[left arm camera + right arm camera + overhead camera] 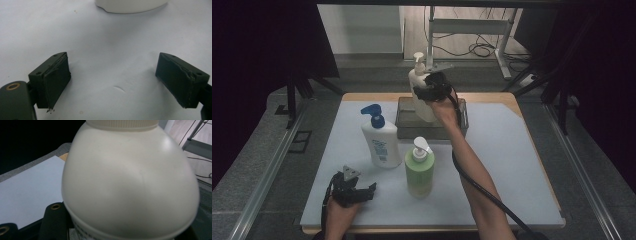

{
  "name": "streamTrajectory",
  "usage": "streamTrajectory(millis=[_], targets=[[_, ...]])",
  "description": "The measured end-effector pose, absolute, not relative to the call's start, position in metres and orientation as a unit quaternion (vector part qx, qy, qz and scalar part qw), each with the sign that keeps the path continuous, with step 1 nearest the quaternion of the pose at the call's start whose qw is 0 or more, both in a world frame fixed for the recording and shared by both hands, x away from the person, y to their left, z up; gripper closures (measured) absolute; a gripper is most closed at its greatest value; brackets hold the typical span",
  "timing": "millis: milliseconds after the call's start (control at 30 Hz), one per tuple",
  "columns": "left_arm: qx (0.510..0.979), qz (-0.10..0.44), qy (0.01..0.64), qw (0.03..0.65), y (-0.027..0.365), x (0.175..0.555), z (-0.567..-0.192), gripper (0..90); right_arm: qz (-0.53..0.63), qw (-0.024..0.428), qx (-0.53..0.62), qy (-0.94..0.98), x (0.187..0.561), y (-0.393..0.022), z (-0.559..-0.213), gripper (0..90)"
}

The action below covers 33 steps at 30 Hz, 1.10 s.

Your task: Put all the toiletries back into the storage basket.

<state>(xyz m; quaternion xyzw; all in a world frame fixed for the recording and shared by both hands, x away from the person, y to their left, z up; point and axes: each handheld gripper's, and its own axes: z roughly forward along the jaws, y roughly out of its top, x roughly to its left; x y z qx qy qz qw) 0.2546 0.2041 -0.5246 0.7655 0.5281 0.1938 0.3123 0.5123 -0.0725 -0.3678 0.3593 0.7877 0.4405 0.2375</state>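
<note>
Three pump bottles are showing in the high view: a cream bottle (422,92) being held by the right gripper (432,90) above a dark tray (407,131) at the far middle of the table (512,165), a white bottle with a blue pump (380,137) standing left of centre, and a green bottle (420,170) standing nearer the person. The cream bottle's long axis is running nearly upright, its pump head pointing up and its lower end hanging over the tray; the right gripper is pinching its body from the side. The left gripper (362,192) is resting at the near left of the table, well apart from the bottles. Moving to the left gripper view, its two black jaws are standing spread wide over bare white surface with nothing between them, and the rounded base of a white bottle (130,6) is sitting at the top edge. Moving to the right gripper view, the cream bottle (130,182) is looming close, its shoulder and ribbed collar toward the top, the jaws hidden behind it at either side, a closeness the high view is not giving.
</note>
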Motion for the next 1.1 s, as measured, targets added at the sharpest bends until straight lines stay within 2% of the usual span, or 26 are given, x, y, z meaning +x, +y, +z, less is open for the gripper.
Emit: streamTrajectory(millis=[467,1100], targets=[[0.766,0.193,0.528,0.311,0.204,0.255,-0.524,11.7,0.427,0.222,0.360,0.799,0.516,-0.066,-0.391,39.3],[0.766,0.194,0.528,0.311,0.204,0.254,-0.524,11.7,0.421,0.201,0.367,0.805,0.505,-0.074,-0.397,39.1]])
